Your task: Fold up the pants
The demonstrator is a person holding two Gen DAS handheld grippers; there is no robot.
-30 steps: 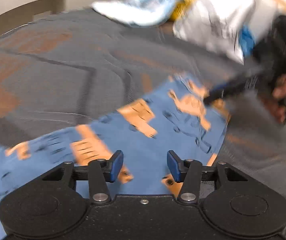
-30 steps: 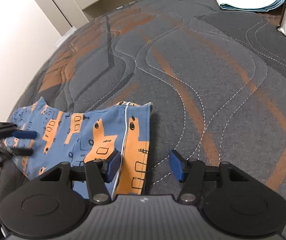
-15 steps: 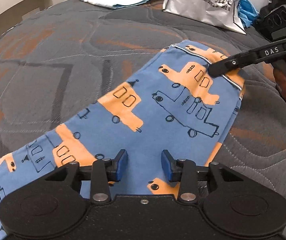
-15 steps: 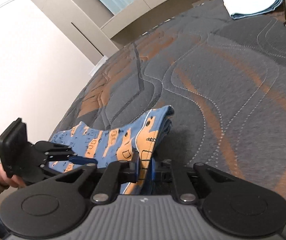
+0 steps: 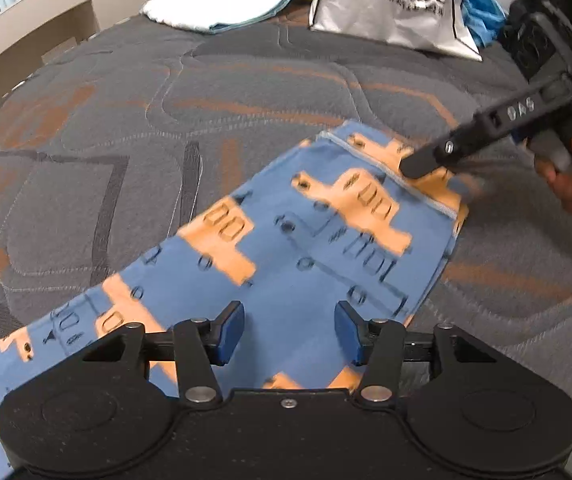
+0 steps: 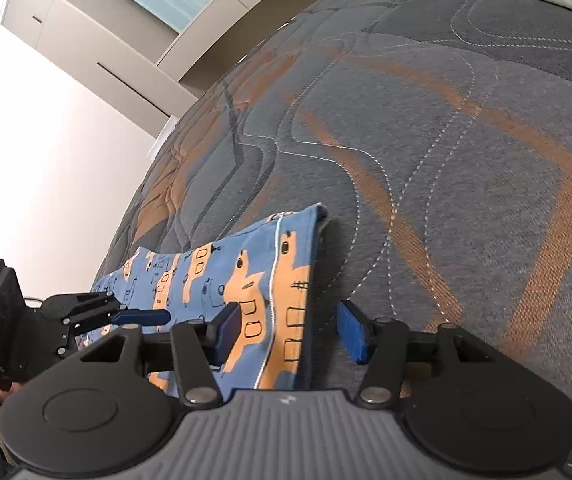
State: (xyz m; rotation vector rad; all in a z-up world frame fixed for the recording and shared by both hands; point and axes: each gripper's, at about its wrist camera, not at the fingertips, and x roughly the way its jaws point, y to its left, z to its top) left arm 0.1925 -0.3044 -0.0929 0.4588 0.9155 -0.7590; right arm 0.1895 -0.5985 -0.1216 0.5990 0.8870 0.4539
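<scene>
**Risk of the fold slipping as both grippers stand off the cloth**

While the pants (image 5: pixel 294 264) lie flat on the bed (image 5: pixel 245 92), blue with orange vehicle prints, they stretch as a long folded strip from the waistband end near the right gripper (image 6: pixel 290 332) back toward the left gripper (image 5: pixel 290 332). Both pairs of jaws have just been opening and now stand released: the left pair hovers above the mid-leg cloth with nothing pinched, and the right pair straddles the hemmed waistband edge, one blue pad over the fabric and the other over bare mattress, pressing on nothing. Seen from the left wrist, the right gripper's tip (image 5: pixel 426 162) sits at or just above the waistband seam; whether it touches cannot be told.

Judged from this, the layers are free, so a sideways brush by either fingertip would likely skew the stacked edges or drag a wrinkle into the strip. A re-grip that catches only the top layer would probably peel the fold open. The quilted bed cover gives some friction, which may hold the lower layer while the upper slides. Beyond, a white bag (image 5: pixel 398 0) and folded laundry (image 5: pixel 221 0) lie well apart and pose little hazard.
</scene>
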